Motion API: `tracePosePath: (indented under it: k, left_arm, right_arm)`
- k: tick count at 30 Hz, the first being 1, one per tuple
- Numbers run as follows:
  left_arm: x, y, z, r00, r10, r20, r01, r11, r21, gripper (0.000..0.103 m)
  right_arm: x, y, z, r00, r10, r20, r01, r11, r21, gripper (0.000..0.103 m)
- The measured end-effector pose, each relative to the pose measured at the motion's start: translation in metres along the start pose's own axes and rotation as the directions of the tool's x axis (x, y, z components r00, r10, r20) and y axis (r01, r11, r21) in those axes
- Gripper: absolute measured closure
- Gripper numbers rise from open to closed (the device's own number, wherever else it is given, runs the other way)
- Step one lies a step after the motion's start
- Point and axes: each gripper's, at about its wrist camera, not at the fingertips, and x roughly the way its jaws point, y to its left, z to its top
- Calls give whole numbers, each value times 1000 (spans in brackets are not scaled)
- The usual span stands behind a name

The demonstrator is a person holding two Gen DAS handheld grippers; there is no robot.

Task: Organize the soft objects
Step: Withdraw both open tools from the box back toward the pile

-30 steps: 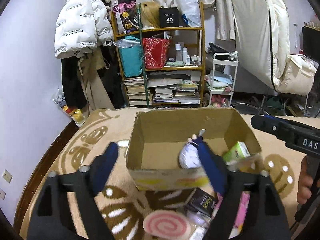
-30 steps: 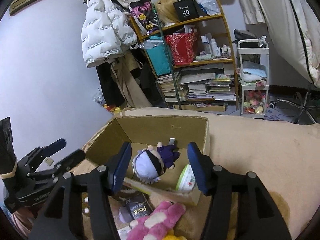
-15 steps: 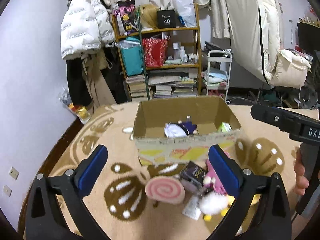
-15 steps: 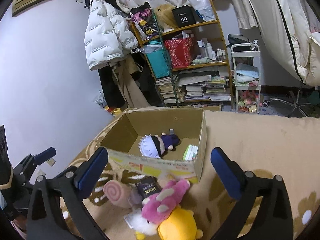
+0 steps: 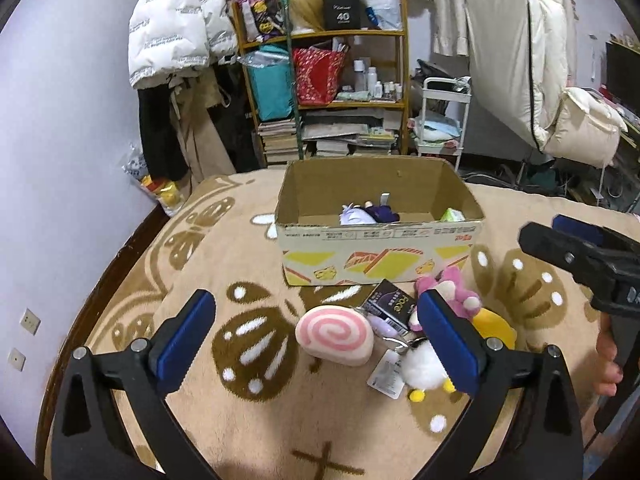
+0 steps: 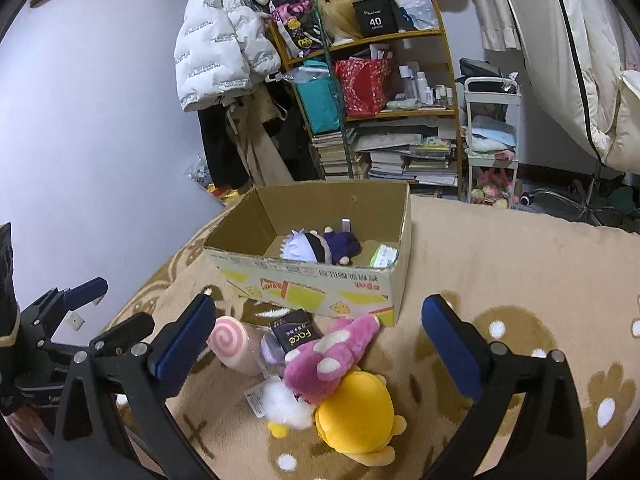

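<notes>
1. Left gripper (image 5: 320,344): jaws spread wide, nothing held, hovering above the blanket (image 5: 192,264). Blue pads seen on both fingers (image 5: 182,340).
2. Right gripper (image 6: 320,344): jaws spread wide, nothing pinched, held over the pile of toys. Its black body is also seen at the right edge of the left view.
3. Between the left jaws, a pink swirl roll plush (image 5: 335,336) is seen lying on the blanket, just in front of the cardboard box (image 5: 380,256).
4. Beside the roll, a black packet (image 5: 390,304) marked "Face" is laid against a small lilac item, too hidden to identify.
5. A pink spotted plush (image 6: 332,354) is draped over a yellow plush (image 6: 356,416); a white fluffy toy (image 6: 286,404) with yellow feet is touching both, with a paper tag next to it.
6. All these toys are grouped just outside the box's near wall, on the blanket.
7. Inside the box, a doll (image 6: 320,246) with white hair and dark clothes is lying on the floor; a green packet (image 6: 384,256) is tucked in the right corner.
8. Behind the box, a shelf (image 5: 328,92) stacked with books, bags and bottles is seen, with a white jacket (image 5: 176,20) hung to its left.
</notes>
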Motion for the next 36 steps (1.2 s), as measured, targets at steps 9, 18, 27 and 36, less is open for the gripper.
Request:
tracePosePath:
  k: [9,18,27,36]
  left_arm:
    - [33,10,-3,996,-44,-82,41,998,-40,3]
    - [61,11,-5,986,-63,-157,64,998,-2,3]
    - [89,5,-10,966,-83,-244,92,996,24,3]
    - [119,2,-16,936,-76,-345,85,996,12,3]
  right_arm:
    - [22,-5,-13,998,-22,-66,23,1000,14,0]
    - [57,-7,-25,988,-36,-148,41,999,32,0]
    - [83,-17,-26,980,-33,-194,46,997,62,0]
    - [115,-28,-28,971,-19,-240,45,994,104,0]
